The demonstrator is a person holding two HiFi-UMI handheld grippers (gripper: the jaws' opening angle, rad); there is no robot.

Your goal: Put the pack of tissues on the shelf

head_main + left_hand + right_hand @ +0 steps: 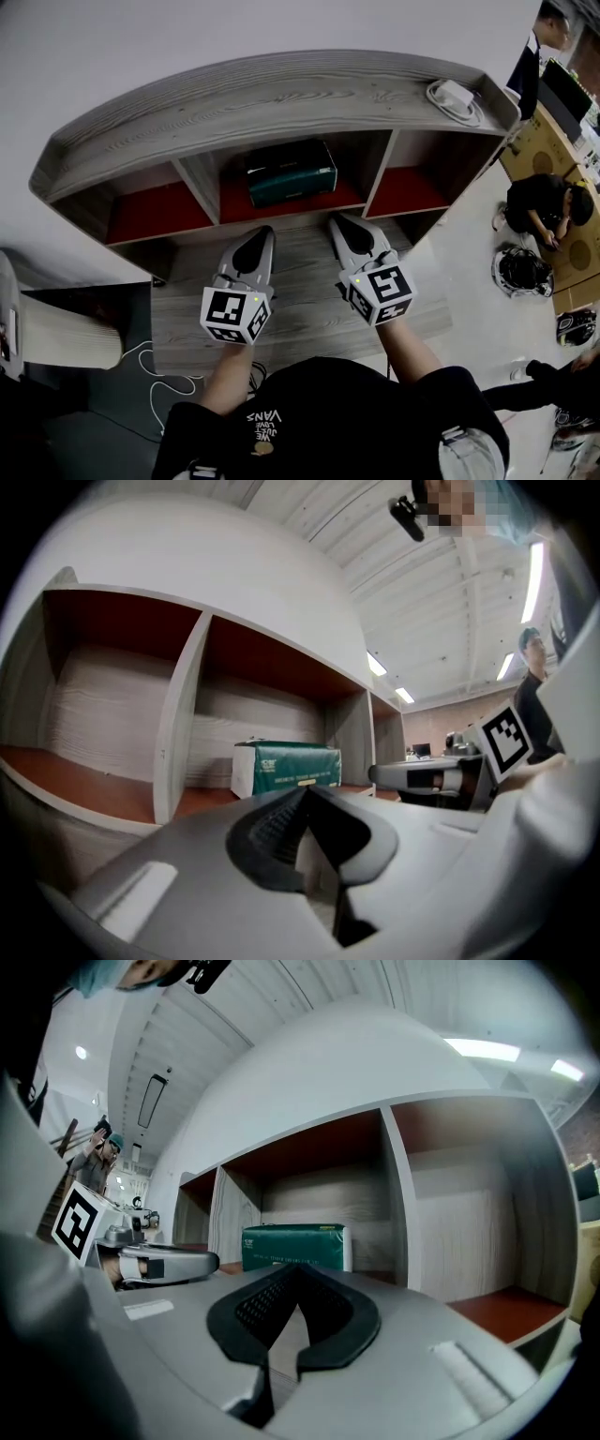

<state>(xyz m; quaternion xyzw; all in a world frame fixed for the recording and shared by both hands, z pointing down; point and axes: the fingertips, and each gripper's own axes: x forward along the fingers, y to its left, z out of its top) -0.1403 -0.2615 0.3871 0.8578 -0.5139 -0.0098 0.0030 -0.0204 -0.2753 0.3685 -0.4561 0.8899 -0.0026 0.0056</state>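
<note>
- The pack of tissues [292, 173] (middle of 3 bays of the shelf [281, 94]) could be knocked askew if bumped.
- The jaws of the left gripper [256, 236] and right gripper [339, 225] are held together, empty.

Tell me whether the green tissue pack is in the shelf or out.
In: the tissue pack sits on the red floor of the shelf's middle compartment.

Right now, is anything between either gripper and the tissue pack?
Nothing visible. The tissue pack already sits in the middle compartment of the shelf. The left gripper and right gripper, both shut and empty, point at it from the open front, with no object in the gap.
</note>
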